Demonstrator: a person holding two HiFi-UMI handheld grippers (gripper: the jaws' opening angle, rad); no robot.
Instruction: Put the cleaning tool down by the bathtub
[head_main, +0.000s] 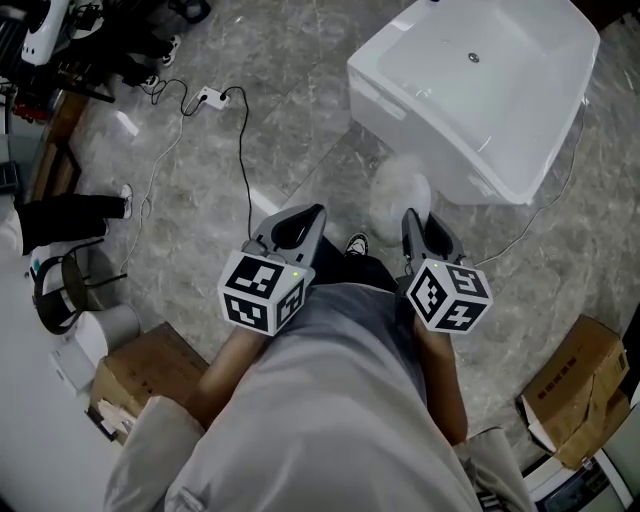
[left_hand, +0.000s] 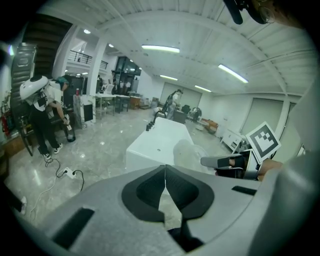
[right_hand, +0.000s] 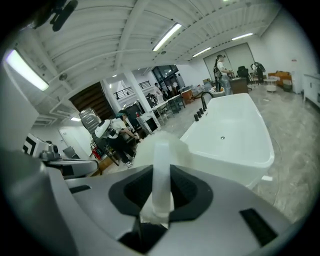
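Your right gripper (head_main: 425, 228) pinches the tool (right_hand: 161, 150) by its white handle, fluffy head forward and clear of the floor just short of the tub (head_main: 420, 110), evidently a carrying hold. Your left gripper (left_hand: 165, 172) hangs alongside, fingers pressed together on nothing. The tool is not yet set down.

Grey marble floor (head_main: 300, 130). Cardboard box (head_main: 140, 375) lower L, 2nd box (head_main: 585, 385) lower R. Power strip (head_main: 210, 97) w/ black cable (head_main: 243, 165) upper L.

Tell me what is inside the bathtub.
Only a small round drain shows on the white floor of the bathtub. The cleaning tool covers part of its outer wall, nothing inside.
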